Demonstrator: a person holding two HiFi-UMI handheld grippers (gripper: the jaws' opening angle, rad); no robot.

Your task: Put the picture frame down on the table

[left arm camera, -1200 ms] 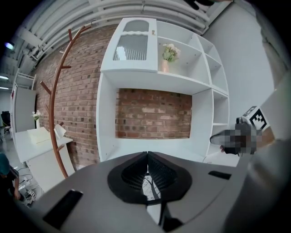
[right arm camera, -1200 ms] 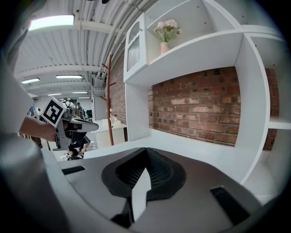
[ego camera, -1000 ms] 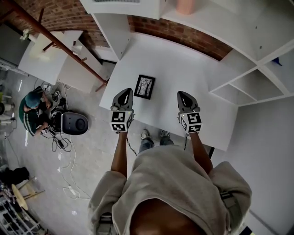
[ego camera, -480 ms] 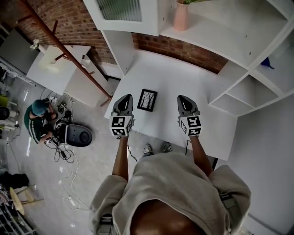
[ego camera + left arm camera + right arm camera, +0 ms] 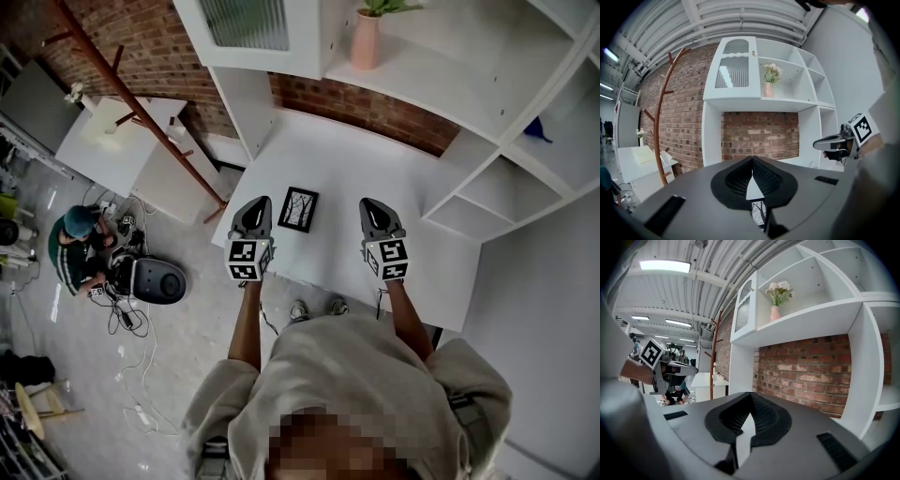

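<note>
The picture frame, black with a tree print, lies flat on the white table near its front edge. My left gripper is just left of the frame and apart from it, shut with nothing in it. My right gripper is shut and empty too, well to the right of the frame over bare tabletop. In the left gripper view the jaw tips meet, and a sliver of the frame shows below them. The right gripper view shows its tips together against the brick wall.
A white shelf unit rises behind and right of the table, with a pink vase on top. A reddish coat stand leans at the left. On the floor, a person crouches beside a black device and cables.
The head view has tilted up, showing more of the shelves and the vase. Both grippers and the frame keep nearly the same places.
</note>
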